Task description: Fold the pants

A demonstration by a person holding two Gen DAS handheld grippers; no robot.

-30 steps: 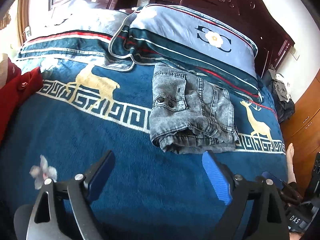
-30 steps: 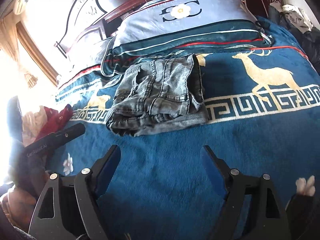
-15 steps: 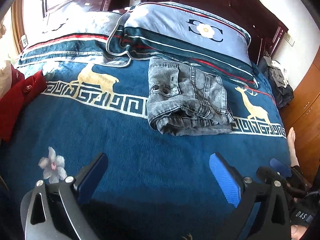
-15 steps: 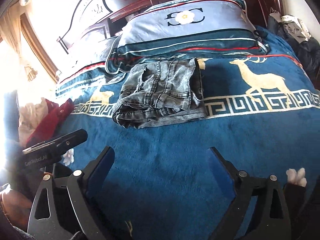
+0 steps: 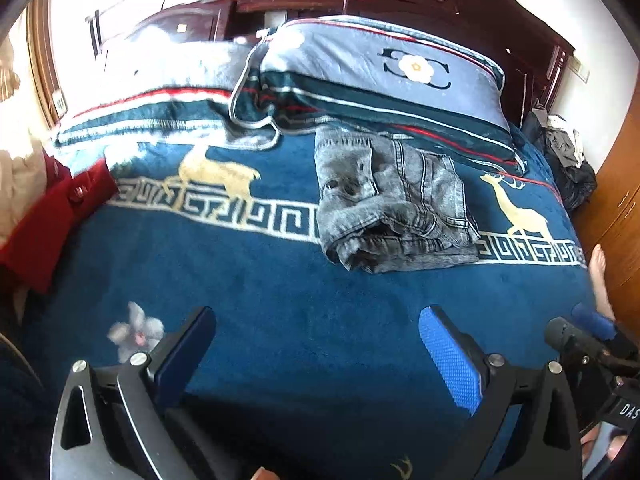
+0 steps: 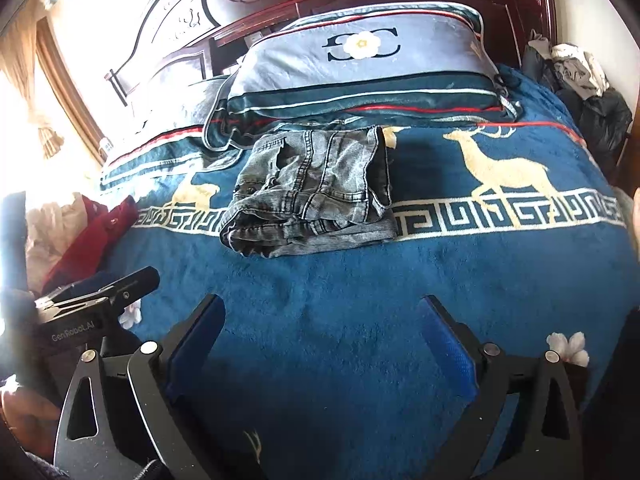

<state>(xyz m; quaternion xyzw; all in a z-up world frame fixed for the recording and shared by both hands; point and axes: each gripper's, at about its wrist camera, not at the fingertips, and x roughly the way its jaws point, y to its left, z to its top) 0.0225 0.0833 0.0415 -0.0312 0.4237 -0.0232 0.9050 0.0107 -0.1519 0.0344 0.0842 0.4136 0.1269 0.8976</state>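
Pants: the faded grey denim pants (image 5: 392,200) lay as a compact folded bundle on the blue plush blanket with gold deer and key-pattern border (image 5: 280,300), their far edge just beside the grey-and-teal striped pillow (image 5: 384,80).
Fold state: layers were stacked, a rumpled thick edge facing the cameras; the fold looked finished, by my judgement.
Left gripper (image 5: 316,348): blue-padded fingers spread wide, holding nothing, well apart from the bundle.
Right gripper (image 6: 320,340): likewise spread and empty, above bare blanket, short of the pants (image 6: 312,192).
Surroundings: a red garment (image 5: 48,220) sat at the bed's left edge.
Risk: the near edge looked loose and bulky; a nudge or one-sided pinch there could probably spill the layers open.
Risk: the soft blanket could drag the lowest layer if the bundle were slid.
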